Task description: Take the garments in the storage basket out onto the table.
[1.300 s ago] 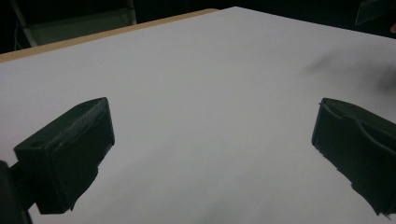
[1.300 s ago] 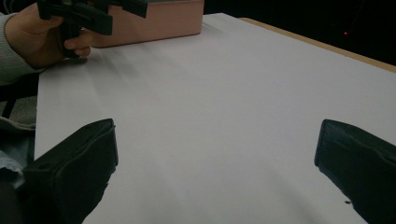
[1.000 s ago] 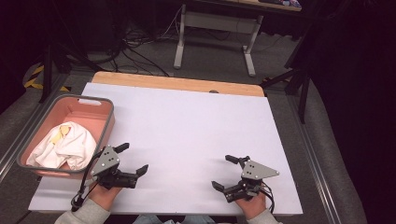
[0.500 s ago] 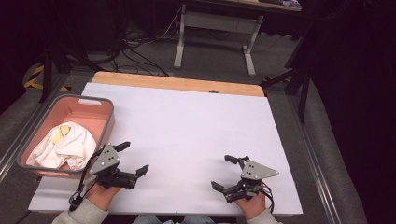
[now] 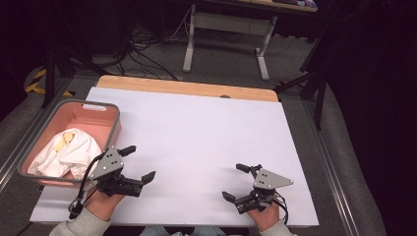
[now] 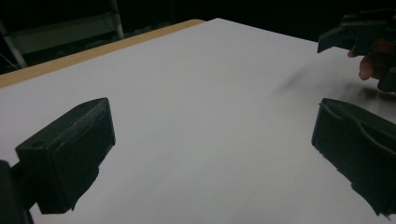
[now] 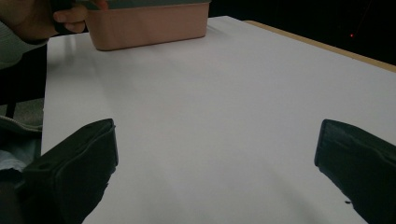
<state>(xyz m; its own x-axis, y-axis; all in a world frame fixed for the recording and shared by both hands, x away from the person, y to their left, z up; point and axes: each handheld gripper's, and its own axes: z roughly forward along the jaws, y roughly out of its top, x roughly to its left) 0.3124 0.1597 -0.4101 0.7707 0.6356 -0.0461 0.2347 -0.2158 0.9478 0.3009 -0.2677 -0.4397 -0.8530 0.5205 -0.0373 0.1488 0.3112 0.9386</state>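
Nudging the left gripper (image 5: 141,162) a shade away from the table's (image 5: 196,123) near edge since a second ago, and leaving the right gripper (image 5: 232,181) all but unmoved. Holding both low over the white surface close to that near edge, one toward the near left corner, the other toward the near right, well apart. Keeping both pairs of jaws spread wide and gripping nothing, with bare sheet lying between them in each gripper view.

Waiting, by every sign, to start on the white cloth (image 5: 69,152), crumpled with a yellow patch inside the pink bin (image 5: 101,104) at the table's left edge. Hovering the left gripper just beside the bin's near right corner, apparently without touching it, though hard to judge from the high view. Pointing the left jaws toward the table's right side, away from the cloth, so likely needing a turn of the wrist leftward and a lift over the rim before any grasp. Aiming the right jaws leftward from well across the table, with the bin's pink wall standing far off beyond them in the right gripper view. Making the left hand (image 5: 101,204) plainly the nearer for the reach. Reading the heap's long axis as slanting from the bin's near left toward its far right, and probably calling for a downward pinch on the raised fold at its middle.
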